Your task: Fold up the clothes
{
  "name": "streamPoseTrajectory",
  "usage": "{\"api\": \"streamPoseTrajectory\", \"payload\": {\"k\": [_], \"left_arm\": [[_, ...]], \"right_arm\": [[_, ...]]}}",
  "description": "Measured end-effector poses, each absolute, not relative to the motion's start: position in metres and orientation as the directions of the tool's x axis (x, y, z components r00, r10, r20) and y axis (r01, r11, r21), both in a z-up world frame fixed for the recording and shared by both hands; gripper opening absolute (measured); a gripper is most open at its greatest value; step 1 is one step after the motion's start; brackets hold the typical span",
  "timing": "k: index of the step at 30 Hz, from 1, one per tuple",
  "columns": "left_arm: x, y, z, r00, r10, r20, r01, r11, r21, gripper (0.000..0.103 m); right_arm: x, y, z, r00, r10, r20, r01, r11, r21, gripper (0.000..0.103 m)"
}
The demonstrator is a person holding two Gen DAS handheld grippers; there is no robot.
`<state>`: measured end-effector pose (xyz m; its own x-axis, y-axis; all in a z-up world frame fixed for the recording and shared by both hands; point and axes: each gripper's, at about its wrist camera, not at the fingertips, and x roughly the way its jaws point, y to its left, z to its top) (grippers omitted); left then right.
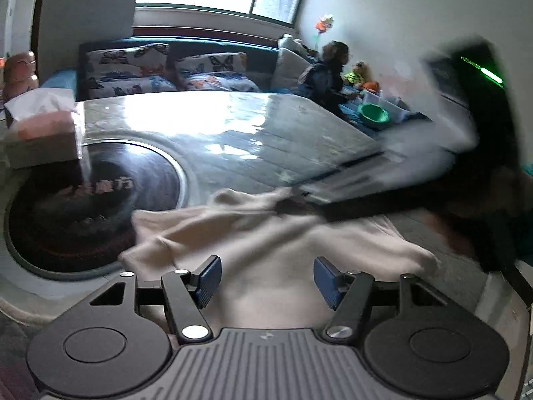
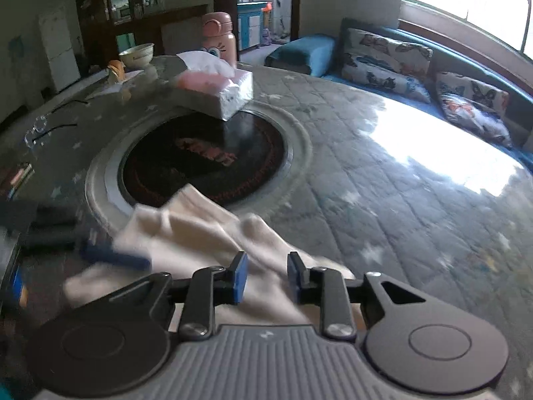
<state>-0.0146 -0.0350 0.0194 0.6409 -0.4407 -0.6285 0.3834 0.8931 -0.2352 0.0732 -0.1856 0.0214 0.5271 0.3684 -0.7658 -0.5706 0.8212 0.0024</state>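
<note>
From the left wrist view, the left gripper hangs low over a cream garment that lies rumpled on the near part of the quilted table. Its blue pads stand wide apart with only cloth beneath them, nothing pinched, probably so they can drop over a fresh edge. Beyond, the right gripper reaches in from the right, blurred, its tip at a far fold of the garment; whether it pinches that fold cannot be told here. A tissue box sits far left beside the dark round inset.

From the right wrist view, the right gripper has its pads a little apart, with a ridge of the cream garment running up between them; the pads do not visibly press on it, so I judge it loose. The left gripper shows as a blue blur at the garment's left edge. The tissue box and a pink bottle stand far off, clear of the folding space.
</note>
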Motion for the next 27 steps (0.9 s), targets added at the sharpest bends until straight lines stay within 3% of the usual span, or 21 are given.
{"api": "streamPoseTrajectory", "payload": {"k": [12,27], "left_arm": [[-0.002,-0.028,0.017,0.657,-0.398,-0.64,0.336,0.915,-0.224,0.065],[-0.019,-0.027,0.026,0.671,-0.357,-0.649,0.335,0.928,-0.164,0.065]], "right_arm": [[0.068,-0.255,0.004,0.575,0.302,-0.76,-0.379,0.922,0.079,0.026],[0.039,-0.243,0.018,0.549,0.316,-0.774,-0.451,0.892,0.044,0.026]]}}
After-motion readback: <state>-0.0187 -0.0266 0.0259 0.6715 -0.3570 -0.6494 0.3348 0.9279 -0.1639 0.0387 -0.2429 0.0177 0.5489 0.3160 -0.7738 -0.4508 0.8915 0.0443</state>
